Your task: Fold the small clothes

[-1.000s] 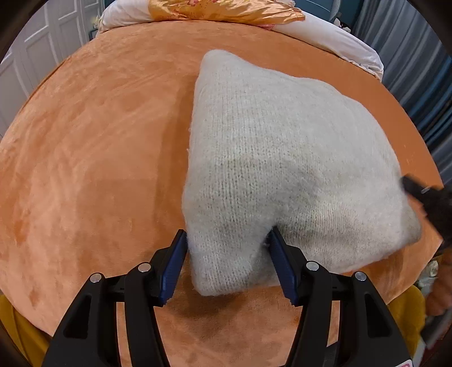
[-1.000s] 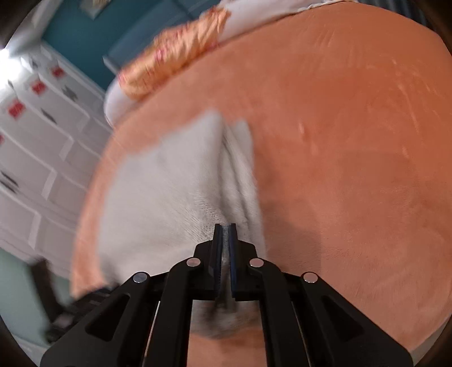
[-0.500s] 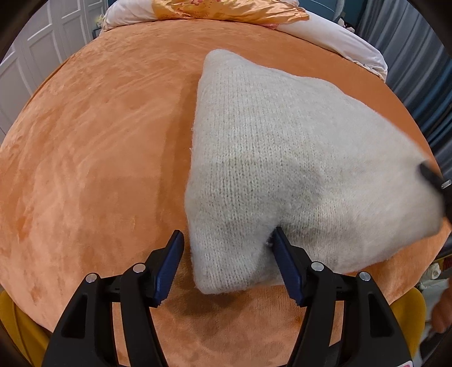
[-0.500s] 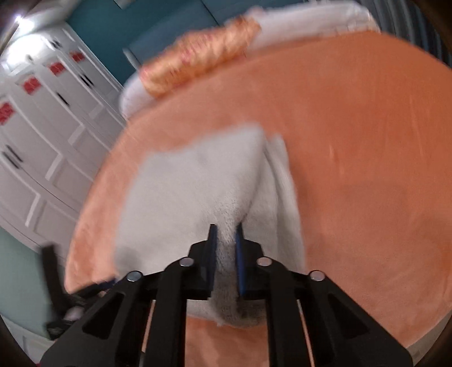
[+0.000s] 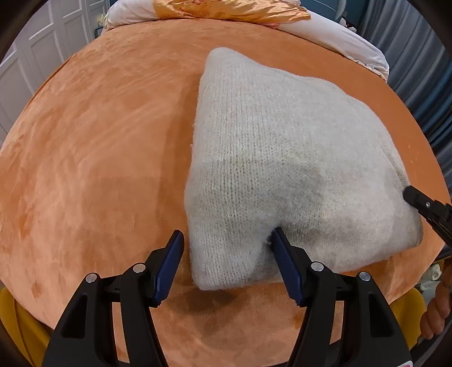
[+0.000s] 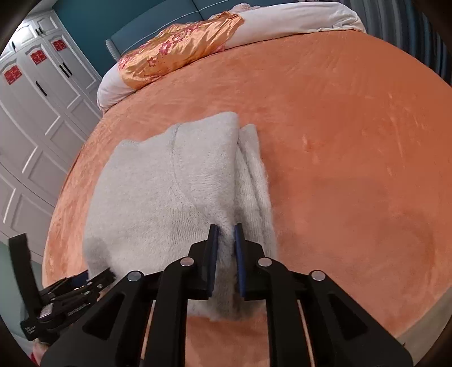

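Garment count: one cream knitted sweater (image 5: 282, 158), folded, lying on the orange plush bed cover (image 5: 93, 146), toward its near edge.
Gripper count: two, each with blue pads.
Left gripper (image 5: 226, 251): jaws stand wide apart, straddling the sweater's near left corner; the right pad touches the knit, the left pad stands clear of it, so nothing is clamped.
Right gripper (image 6: 225, 240): jaws nearly together and just been opening; a ridge of the sweater's near right edge sits between the pads, which look to be loosening off it.
Bedding at far end: one orange satin floral pillow (image 6: 178, 53), one white duvet (image 6: 296, 19).
Cut off: fingers of one hand (image 5: 435, 310) at the right edge.
Writing: red patches on three wardrobe doors (image 6: 36, 58), unreadable; white print on the left gripper's body, too small to read.
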The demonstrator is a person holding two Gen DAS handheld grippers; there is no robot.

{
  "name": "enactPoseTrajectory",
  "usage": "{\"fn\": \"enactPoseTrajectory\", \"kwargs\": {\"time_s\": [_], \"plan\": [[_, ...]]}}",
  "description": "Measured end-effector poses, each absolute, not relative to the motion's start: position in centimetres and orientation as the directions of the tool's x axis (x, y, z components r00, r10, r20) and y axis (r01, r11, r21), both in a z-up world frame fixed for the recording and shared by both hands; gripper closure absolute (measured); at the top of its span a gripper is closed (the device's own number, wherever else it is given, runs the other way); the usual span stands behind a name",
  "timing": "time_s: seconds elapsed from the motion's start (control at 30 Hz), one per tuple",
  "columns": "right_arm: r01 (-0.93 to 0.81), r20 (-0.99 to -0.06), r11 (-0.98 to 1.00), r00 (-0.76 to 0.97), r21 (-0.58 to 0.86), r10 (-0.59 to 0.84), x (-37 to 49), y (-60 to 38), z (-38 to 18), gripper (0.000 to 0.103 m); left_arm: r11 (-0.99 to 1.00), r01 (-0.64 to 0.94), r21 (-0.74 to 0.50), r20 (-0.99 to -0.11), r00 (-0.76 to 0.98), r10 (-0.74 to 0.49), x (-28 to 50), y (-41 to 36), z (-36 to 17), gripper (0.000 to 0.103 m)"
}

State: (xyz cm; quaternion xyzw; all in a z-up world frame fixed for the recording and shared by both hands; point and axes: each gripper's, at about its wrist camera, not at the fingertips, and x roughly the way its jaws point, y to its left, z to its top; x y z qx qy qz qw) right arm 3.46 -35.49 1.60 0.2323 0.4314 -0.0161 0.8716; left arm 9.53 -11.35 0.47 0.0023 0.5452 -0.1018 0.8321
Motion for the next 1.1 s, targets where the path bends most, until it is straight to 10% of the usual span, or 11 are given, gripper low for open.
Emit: {"fn": "enactPoseTrajectory", "kwargs": {"time_s": [0.37, 0.47, 0.53, 0.7, 0.8, 1.1], "plan": [[0.243, -0.735, 0.875, 0.656, 0.418, 0.169, 8.9, -37.6, 4.0, 0.047, 0.964, 0.162, -0.211, -0.834, 0.484, -0.264, 12.2, -12.4, 6.9, 0.042], [0.235, -0.778, 0.880, 0.593, 0.413, 0.207, 12.4, -37.0, 2.0, 0.053, 0.975, 0.154, -0.162, -0.859, 0.465, -0.216, 14.3, -13.9, 5.8, 0.042], [0.205, -0.784, 0.881, 0.569, 0.427, 0.248, 13.6, -36.5, 1.4, 0.095, 0.978, 0.145, -0.150, -0.876, 0.440, -0.200, 14.8, -14.2, 4.9, 0.042], [0.080, -0.583, 0.842, 0.756, 0.534, 0.297, 11.4, -37.1, 5.4, 0.095, 0.983, 0.151, -0.101, -0.879, 0.450, -0.160, 14.6, -14.4, 4.1, 0.040], [0.242, -0.789, 0.867, 0.565, 0.436, 0.240, 14.2, -37.8, -1.2, 0.095, 0.984, 0.155, -0.087, -0.884, 0.443, -0.148, 14.6, -14.7, 3.5, 0.039], [0.225, -0.714, 0.858, 0.667, 0.463, 0.210, 7.2, -37.1, 2.7, 0.090, 0.985, 0.160, -0.061, -0.884, 0.450, -0.128, 14.4, -14.8, 3.4, 0.038]]}}
